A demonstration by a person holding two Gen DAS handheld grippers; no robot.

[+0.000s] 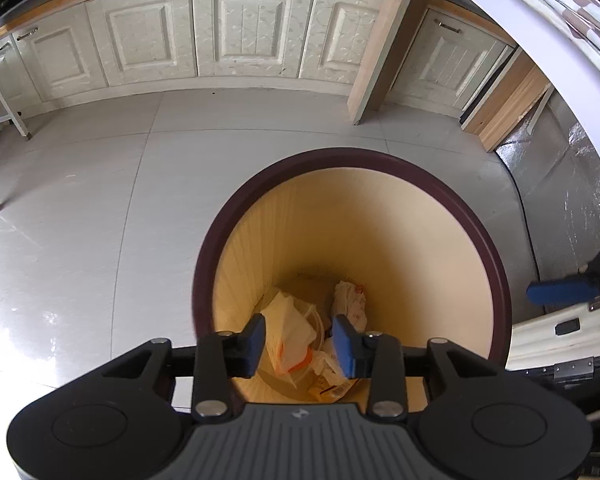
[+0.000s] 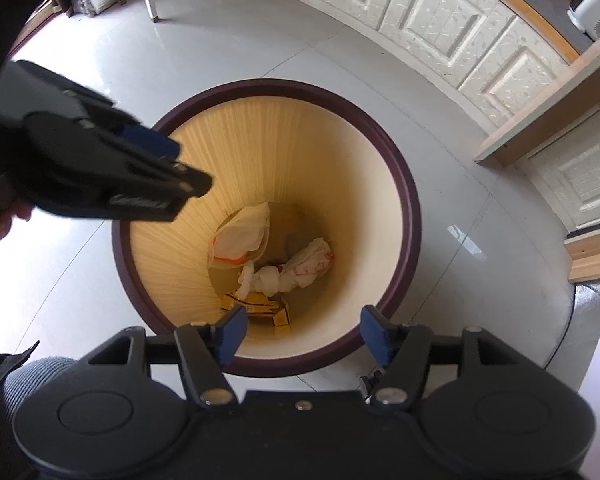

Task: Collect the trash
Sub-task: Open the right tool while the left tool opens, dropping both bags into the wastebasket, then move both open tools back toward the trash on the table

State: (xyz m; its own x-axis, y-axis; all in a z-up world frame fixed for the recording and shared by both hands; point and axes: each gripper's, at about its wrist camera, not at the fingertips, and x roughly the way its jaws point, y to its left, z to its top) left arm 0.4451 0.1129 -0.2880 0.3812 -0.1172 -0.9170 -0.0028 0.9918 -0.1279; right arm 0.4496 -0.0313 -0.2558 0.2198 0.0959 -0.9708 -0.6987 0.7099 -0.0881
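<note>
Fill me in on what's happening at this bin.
A person holds a gripper in each hand above an open bin on the kitchen floor. Both the left gripper and the right gripper point down into it with jaws apart and nothing between them. At the bottom lie a crumpled bag, a white wrapper and a yellow carton. The trash looks dropped in.
</note>
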